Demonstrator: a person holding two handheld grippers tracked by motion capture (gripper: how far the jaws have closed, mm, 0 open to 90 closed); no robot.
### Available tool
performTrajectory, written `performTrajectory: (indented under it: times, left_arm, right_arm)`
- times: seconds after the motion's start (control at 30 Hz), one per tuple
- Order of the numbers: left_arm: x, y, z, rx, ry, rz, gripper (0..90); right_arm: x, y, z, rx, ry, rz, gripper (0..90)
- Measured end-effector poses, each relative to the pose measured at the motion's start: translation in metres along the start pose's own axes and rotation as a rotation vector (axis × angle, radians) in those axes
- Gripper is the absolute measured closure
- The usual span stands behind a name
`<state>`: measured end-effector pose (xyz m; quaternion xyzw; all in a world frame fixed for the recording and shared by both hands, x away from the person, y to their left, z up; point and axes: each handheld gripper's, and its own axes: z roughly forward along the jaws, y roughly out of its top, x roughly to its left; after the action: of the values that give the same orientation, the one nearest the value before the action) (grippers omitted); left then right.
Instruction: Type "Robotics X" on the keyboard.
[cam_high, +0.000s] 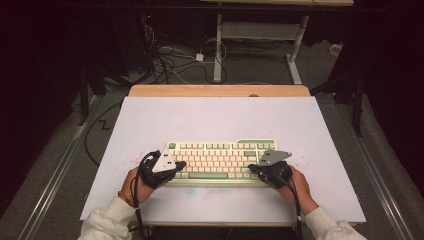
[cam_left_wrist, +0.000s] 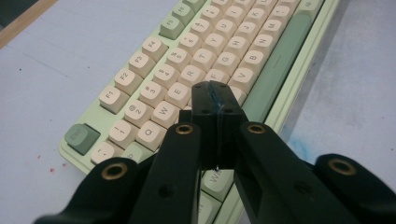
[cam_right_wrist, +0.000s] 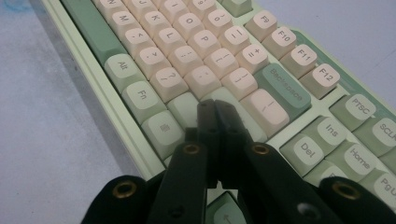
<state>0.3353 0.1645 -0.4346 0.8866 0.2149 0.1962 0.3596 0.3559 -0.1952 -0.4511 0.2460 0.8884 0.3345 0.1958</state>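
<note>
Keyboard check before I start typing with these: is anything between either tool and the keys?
Nothing visible. The left tool and right tool, both shut, sit right over the keyboard with bare keys beneath.
</note>
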Motion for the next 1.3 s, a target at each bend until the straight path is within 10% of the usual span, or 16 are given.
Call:
performTrajectory:
  times: [1.3]
  left_arm:
    - [0.010,-0.005,0.007,0.041,-0.013,-0.032,87.3]
  right_arm:
    - [0.001,-0.001,0.000,-0.004,-0.006,-0.005,90.0]
